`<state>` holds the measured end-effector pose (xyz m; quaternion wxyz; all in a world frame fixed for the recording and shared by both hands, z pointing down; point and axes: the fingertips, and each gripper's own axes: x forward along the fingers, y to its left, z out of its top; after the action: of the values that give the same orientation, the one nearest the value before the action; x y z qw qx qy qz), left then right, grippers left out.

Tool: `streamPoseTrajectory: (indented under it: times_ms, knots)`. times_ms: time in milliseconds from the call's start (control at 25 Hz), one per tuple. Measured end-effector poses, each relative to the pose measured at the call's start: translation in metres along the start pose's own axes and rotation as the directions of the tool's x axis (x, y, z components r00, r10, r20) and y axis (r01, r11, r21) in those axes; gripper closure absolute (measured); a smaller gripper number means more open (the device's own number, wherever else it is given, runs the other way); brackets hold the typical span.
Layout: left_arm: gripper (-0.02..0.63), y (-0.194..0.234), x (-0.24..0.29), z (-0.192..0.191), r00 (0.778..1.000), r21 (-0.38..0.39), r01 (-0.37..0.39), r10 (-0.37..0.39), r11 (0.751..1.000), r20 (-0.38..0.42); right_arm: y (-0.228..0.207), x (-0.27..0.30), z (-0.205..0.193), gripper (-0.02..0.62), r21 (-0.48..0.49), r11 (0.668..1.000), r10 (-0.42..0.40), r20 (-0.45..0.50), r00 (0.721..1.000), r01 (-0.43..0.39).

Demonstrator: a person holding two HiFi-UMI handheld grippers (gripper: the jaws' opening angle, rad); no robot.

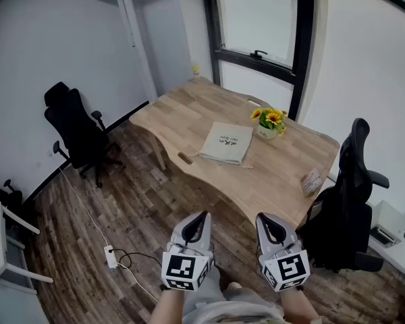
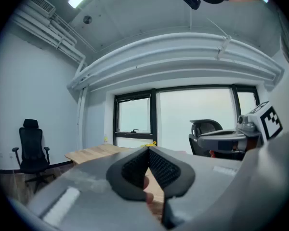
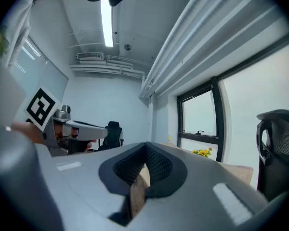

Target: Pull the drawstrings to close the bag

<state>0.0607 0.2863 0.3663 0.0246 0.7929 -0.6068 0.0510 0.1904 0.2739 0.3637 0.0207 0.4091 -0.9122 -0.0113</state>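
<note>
bag (image 1: 227, 142): flat on worktop (image 1: 175, 117), near flowers (image 1: 270, 118), untouched
left gripper (image 1: 202, 216): jaws together, empty
right gripper (image 1: 260, 217): jaws together, empty
why: both held low by the person's body, well apart from bag; reach not begun

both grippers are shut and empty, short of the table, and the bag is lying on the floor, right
Not the floor: in the head view the bag lies flat on the table. The left gripper and right gripper are shut, empty and short of it.
</note>
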Motion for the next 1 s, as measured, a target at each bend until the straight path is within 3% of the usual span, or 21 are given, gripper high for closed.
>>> streamPoseTrajectory:
  times_ms: [120, 560, 800, 1000]
  knots:
    - [0.607, 0.006, 0.006, -0.001, 1.000, -0.006, -0.002, 0.002, 1.000, -0.005, -0.007, 0.008, 0.001, 0.597, -0.007, 0.999, -0.032, 0.002, 0.999, 0.032]
    - [0.607, 0.043, 0.059, -0.010, 1.000, -0.015, 0.020, -0.021, 1.000, -0.022, -0.029, 0.062, -0.004, 0.597, -0.012, 1.000, -0.022, 0.004, 1.000, 0.022]
    - [0.607, 0.081, 0.098, -0.009, 0.999, -0.010, 0.031, -0.031, 0.999, -0.035, -0.045, 0.105, -0.005, 0.594, -0.035, 0.999, -0.038, -0.028, 0.999, 0.037]
    - [0.585, 0.119, 0.132, -0.010, 0.999, -0.029, 0.038, -0.038, 0.999, -0.023, -0.056, 0.145, -0.012, 0.554, -0.062, 0.997, -0.041, -0.064, 0.997, 0.037]
